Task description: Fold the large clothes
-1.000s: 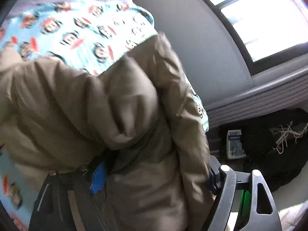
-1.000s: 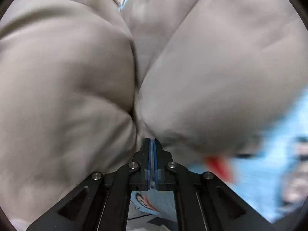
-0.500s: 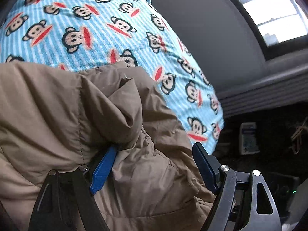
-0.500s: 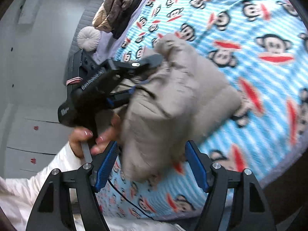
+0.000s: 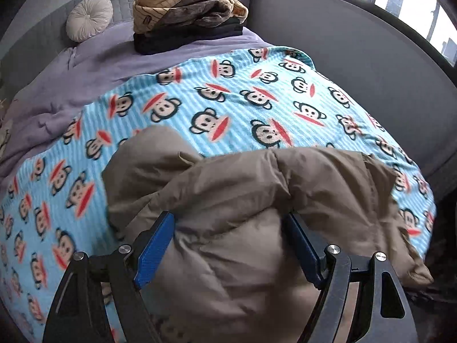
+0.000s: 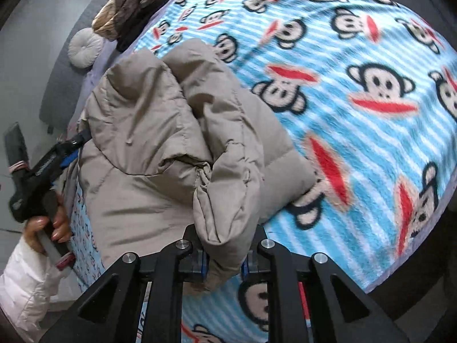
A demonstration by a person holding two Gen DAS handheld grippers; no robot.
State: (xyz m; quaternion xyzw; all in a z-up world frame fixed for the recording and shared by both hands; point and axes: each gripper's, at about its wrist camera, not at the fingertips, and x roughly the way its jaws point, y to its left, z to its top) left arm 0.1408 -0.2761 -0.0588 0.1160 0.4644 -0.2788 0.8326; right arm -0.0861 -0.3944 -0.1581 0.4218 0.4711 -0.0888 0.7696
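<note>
A puffy tan jacket lies bunched on the near part of a bed covered by a blue monkey-print blanket. My left gripper has its blue fingers spread wide with a thick bulk of the jacket between them. In the right wrist view the jacket is a folded bundle, and my right gripper is shut on a hanging fold of it. The left gripper shows there at the bundle's far left side, held by a hand.
A stack of folded clothes and a round white cushion sit at the head of the bed on a lilac sheet. A grey wall panel and windows run along the right. The bed edge drops off near the right gripper.
The jacket has come down from close in front of both cameras onto the blanket. The left gripper's fingers stay around it. The right gripper opened half a second ago and is now shut on a fold.
</note>
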